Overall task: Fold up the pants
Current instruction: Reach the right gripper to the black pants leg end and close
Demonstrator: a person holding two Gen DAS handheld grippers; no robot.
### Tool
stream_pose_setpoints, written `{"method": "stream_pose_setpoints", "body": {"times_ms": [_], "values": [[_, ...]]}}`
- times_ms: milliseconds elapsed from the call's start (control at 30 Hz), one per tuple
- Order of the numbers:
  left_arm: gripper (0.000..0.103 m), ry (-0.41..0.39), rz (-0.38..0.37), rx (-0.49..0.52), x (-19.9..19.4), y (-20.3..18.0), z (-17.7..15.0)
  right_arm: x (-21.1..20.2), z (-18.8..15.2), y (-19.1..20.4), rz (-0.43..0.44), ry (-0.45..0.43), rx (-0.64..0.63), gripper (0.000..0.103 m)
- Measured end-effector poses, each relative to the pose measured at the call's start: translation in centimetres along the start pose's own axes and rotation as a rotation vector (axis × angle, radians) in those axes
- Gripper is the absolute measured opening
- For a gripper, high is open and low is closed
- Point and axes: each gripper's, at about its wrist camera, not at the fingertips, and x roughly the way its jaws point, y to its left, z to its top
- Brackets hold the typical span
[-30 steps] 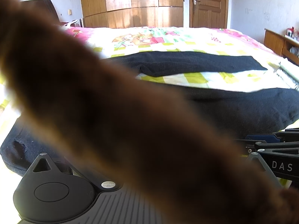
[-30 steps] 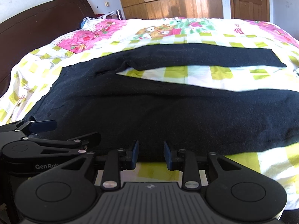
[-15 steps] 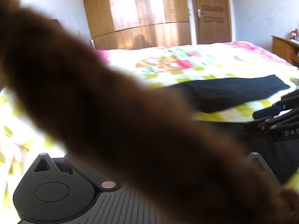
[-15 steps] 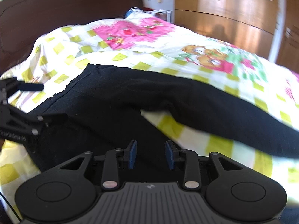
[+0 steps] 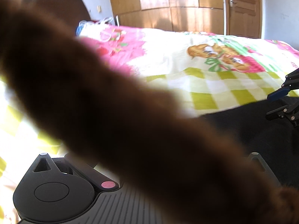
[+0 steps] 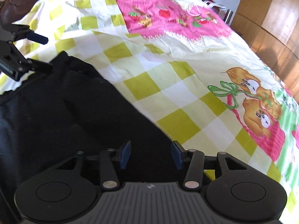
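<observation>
The black pants (image 6: 65, 112) lie on the bed, their waist end toward the dark headboard. My right gripper (image 6: 151, 153) hovers over the pants' edge. Its jaws are opening wide, and the blue pads (image 6: 125, 155) touch no cloth. My left gripper (image 6: 47, 54) stands at the pants' far corner with its fingers apart and nothing clearly pinched. In the left wrist view a blurred brown furry shape (image 5: 112, 112) hides the left fingers. There the pants (image 5: 252, 130) show at the right, with the right gripper (image 5: 269, 105) above them.
The bedsheet (image 6: 168, 85) is yellow-green checked with pink cartoon prints. A dark wooden headboard (image 5: 56, 5) is at the bed's head, with white cords and small items (image 5: 104, 24) beside it. A wooden wardrobe (image 5: 168, 5) and door (image 5: 243, 9) stand behind.
Both views have swung along the bed toward the headboard, so the pant legs are out of sight. The right view has rolled, and the right jaws have spread wider.
</observation>
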Motion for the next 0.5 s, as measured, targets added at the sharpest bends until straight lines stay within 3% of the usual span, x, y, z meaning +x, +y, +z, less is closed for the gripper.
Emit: {"method": "stream_pose_setpoints", "body": {"times_ms": [233, 400, 433, 467, 500], "values": [[0.103, 0.086, -0.093, -0.029, 2.8, 1.8, 1.5, 3.5, 1.5, -2.3, 0.111, 0.094, -0.015, 0.061], [0.100, 0.178, -0.090, -0.059, 4.8, 2.7, 1.4, 4.1, 1.5, -2.1, 0.124, 0.115, 0.017, 0.060], [0.098, 0.197, -0.093, -0.054, 5.0, 2.7, 1.4, 4.5, 1.6, -2.2, 0.125, 0.127, 0.028, 0.060], [0.087, 0.208, -0.102, -0.049, 5.3, 2.6, 1.3, 4.6, 1.6, -2.2, 0.128, 0.132, 0.036, 0.058], [0.071, 0.227, -0.106, -0.053, 5.6, 2.6, 1.3, 4.7, 1.6, -2.2, 0.133, 0.133, 0.043, 0.050]]}}
